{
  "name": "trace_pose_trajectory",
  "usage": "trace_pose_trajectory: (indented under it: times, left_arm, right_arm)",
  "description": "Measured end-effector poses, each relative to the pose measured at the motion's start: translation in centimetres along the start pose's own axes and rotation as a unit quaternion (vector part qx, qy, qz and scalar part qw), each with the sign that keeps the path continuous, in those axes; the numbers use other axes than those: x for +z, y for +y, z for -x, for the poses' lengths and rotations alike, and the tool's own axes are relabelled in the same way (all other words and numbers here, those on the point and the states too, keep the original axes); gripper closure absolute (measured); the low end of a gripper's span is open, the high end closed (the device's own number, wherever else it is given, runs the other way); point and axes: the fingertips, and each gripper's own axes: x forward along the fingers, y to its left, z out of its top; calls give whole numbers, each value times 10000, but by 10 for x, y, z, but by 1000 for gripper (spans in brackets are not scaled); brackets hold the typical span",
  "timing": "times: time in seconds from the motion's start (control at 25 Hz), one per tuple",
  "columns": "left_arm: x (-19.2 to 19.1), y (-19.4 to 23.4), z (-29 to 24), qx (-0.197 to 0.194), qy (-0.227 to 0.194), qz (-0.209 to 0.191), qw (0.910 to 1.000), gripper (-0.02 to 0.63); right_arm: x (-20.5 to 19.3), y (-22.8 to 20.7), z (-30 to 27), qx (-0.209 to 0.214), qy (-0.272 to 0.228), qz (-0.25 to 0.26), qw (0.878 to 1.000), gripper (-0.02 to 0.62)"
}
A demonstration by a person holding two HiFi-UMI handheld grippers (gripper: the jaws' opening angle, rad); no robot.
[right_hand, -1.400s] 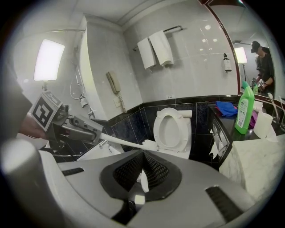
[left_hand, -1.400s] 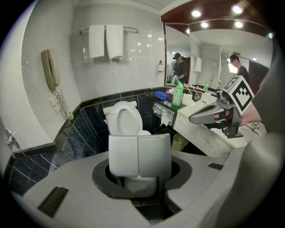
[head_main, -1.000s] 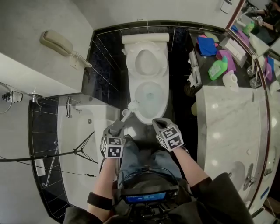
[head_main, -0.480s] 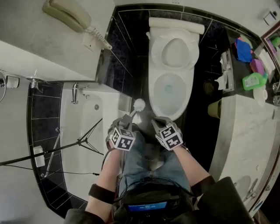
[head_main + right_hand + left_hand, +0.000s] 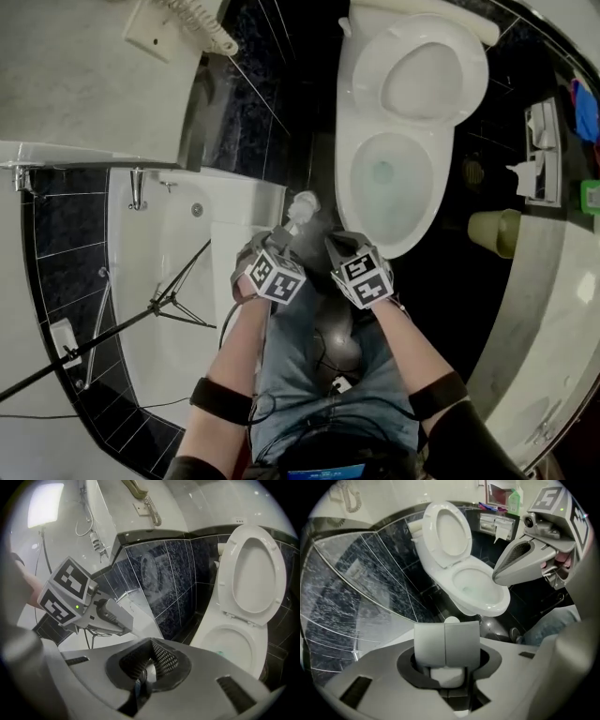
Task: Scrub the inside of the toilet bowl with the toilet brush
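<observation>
- One white bathtub [image 5: 169, 253] fills the left of the head view, with a black tripod [image 5: 159, 305] leaning across it.
- Pale marble counter [image 5: 553, 319] curves down the right edge.
- White toilet [image 5: 349, 178] stands at the upper right on the dark tiled floor [image 5: 450, 309]. Its lid [image 5: 424, 80] is raised, and the open bowl shows a little water at the bottom.
- Legs in blue jeans [image 5: 309, 375] run up the middle towards the front of the bowl, with a forearm on either side.
- Left gripper [image 5: 446, 629] points steeply down, just left of the bowl's front. Its jaws are clenched on the white handle of the toilet brush [image 5: 305, 204].
- Right gripper [image 5: 150, 645] sits just beside the left one, nearer the bowl's front rim. Its meshed jaws meet at the tips with nothing clamped between them.
- That brush angles up from the left gripper. Its white head hangs over the floor between the tub and the toilet, just beside the bowl's outer left side and outside the bowl.
- Pale bin [image 5: 495, 232] stands on the floor between the toilet and the counter.
</observation>
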Motion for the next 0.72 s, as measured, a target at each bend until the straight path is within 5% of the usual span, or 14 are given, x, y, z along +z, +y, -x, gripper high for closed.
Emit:
trace_pose_trajectory:
  times: [0.44,0.72]
  left_arm:
    - [-30,13,-154,-233,406,-607,9971,457]
    - [-34,10,-209,-263,587,-1223,9904,457]
  right_arm:
    - [-55,-36,-113,-193,119,-265,9994,589]
    - [-79,-49,-144,-274,93,-513,9983,589]
